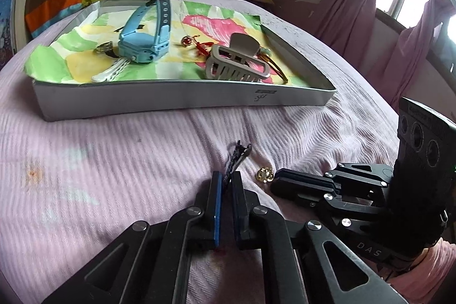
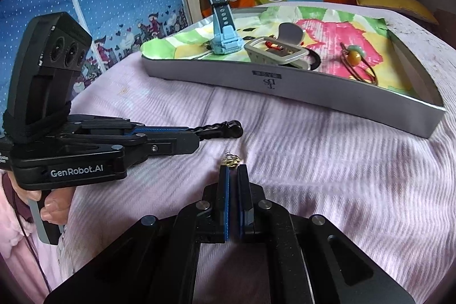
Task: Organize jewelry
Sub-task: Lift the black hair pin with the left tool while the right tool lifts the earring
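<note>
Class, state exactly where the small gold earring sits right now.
The gold earring lies on the pink bedspread, outside the grey tray, just ahead of the right tongs and beside the left tongs.

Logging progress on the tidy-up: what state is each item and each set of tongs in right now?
left tongs: shut on black hair tie
right tongs: closed on gold earring
blue watch: in tray, strap unbuckled
grey hair claw: in tray, closed
</note>
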Tool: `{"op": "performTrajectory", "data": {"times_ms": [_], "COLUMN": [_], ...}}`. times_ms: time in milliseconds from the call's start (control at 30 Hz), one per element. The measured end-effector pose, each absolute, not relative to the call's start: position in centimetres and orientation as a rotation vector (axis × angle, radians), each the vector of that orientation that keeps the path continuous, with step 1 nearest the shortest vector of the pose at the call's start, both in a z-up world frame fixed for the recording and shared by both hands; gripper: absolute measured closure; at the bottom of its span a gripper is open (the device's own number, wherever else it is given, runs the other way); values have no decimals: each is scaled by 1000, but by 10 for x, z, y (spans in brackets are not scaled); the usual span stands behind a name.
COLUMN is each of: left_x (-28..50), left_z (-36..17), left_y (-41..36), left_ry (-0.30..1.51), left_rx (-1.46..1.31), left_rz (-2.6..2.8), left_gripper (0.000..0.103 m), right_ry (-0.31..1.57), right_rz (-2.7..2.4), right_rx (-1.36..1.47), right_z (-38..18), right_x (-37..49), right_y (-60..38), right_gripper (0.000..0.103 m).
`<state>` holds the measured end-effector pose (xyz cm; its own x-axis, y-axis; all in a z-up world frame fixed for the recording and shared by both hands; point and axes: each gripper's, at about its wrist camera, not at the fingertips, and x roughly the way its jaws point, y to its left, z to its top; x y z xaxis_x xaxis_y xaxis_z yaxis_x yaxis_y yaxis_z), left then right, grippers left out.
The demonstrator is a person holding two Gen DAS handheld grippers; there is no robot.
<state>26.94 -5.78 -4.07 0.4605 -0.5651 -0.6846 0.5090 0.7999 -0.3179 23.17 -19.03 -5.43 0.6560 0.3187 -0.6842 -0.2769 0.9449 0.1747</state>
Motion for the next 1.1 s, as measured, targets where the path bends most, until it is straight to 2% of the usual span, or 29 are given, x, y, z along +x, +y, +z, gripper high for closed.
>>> {"op": "performTrajectory", "data": {"times_ms": [633,867,1100], "left_x": [267,264,265], "left_z": [-43,-41,-42], "left_y": [-44,-40,-39], "left_ry": [846,832,831], "left_rx": [-143,-162,-170], "left_rz": [-607,-581,-578], "left_gripper": [98,98,98], "right_ry": [839,835,832], "right_rz": [361,351,342], "right_rx": [31,5,-3], "right_z": [-53,-50,-49], "right_x": [258,265,270], "right_y": [-178,-173,-170], "right_gripper": [93,88,89]}}
